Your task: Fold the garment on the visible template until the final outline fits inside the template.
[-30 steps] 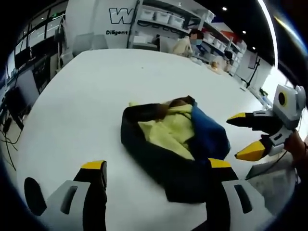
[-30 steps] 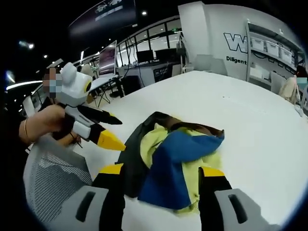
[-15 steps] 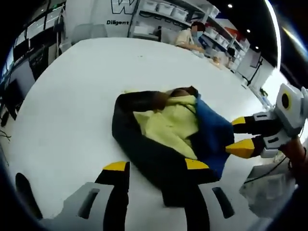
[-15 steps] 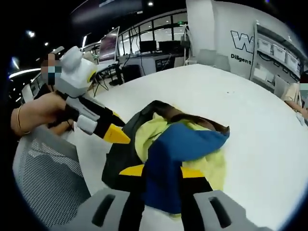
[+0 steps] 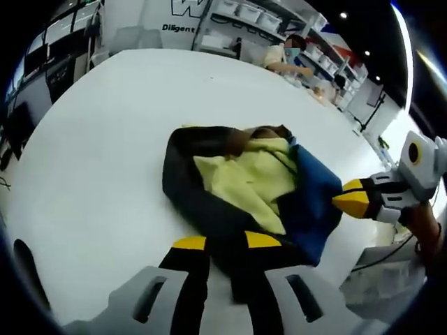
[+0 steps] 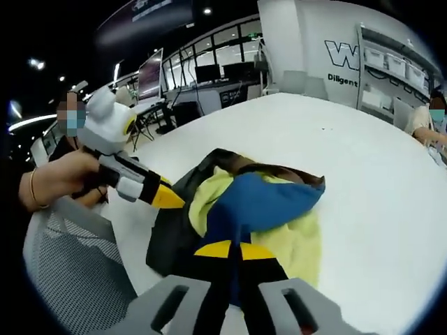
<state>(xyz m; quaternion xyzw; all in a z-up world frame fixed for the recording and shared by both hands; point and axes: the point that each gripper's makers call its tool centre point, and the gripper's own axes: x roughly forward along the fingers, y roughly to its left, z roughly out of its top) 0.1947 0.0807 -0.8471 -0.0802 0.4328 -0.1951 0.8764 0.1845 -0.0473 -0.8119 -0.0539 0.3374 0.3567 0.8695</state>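
Both claws grip the garment (image 5: 244,188): my left claw (image 5: 225,242) pinches its dark near edge, my right claw (image 6: 233,250) its blue panel. It lies bunched on the white table (image 5: 91,139); I judge folding barely begun.

Open-plan lab or workshop, large white table (image 5: 105,160), shelves with storage bins (image 5: 241,14), monitors on desks (image 6: 157,77), wall lettering (image 6: 342,56)
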